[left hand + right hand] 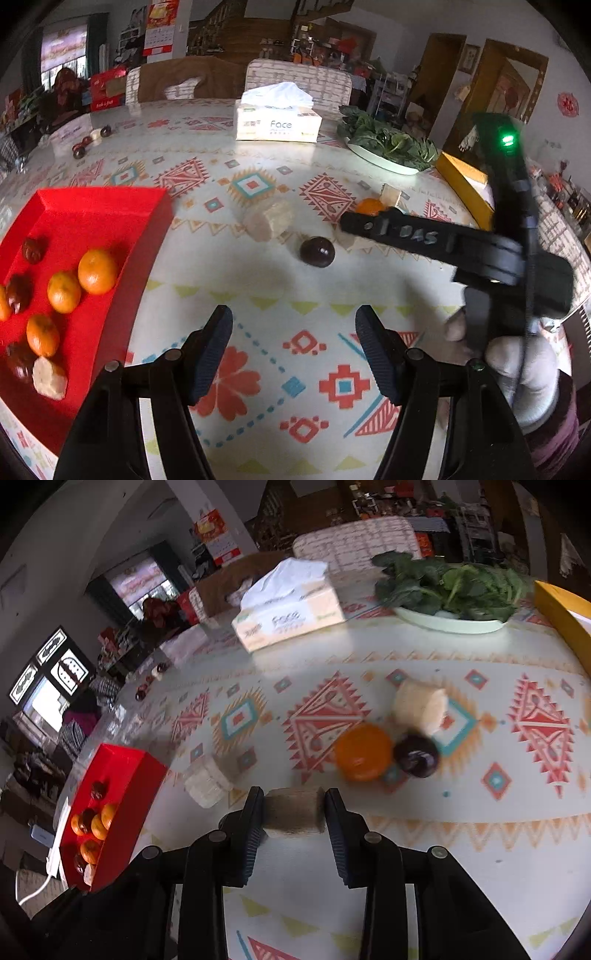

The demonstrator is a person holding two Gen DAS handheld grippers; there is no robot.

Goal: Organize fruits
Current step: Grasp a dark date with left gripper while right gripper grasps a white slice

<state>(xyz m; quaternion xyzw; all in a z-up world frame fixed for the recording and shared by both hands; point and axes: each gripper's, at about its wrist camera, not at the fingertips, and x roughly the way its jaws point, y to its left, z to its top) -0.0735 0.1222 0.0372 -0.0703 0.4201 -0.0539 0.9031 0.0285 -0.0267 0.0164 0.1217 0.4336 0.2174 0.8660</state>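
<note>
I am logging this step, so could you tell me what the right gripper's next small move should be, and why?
Probably lift the pale cut chunk a little and start carrying it left toward the red tray. The right gripper has both fingers pressed against the chunk's sides, and the tray already holds oranges, dark fruits and a similar pale piece. The left gripper is open and empty.

Dim indoor daylight, glare on tablecloth [295, 162], fisheye-bent edges, right view perhaps motion-blurred
</note>
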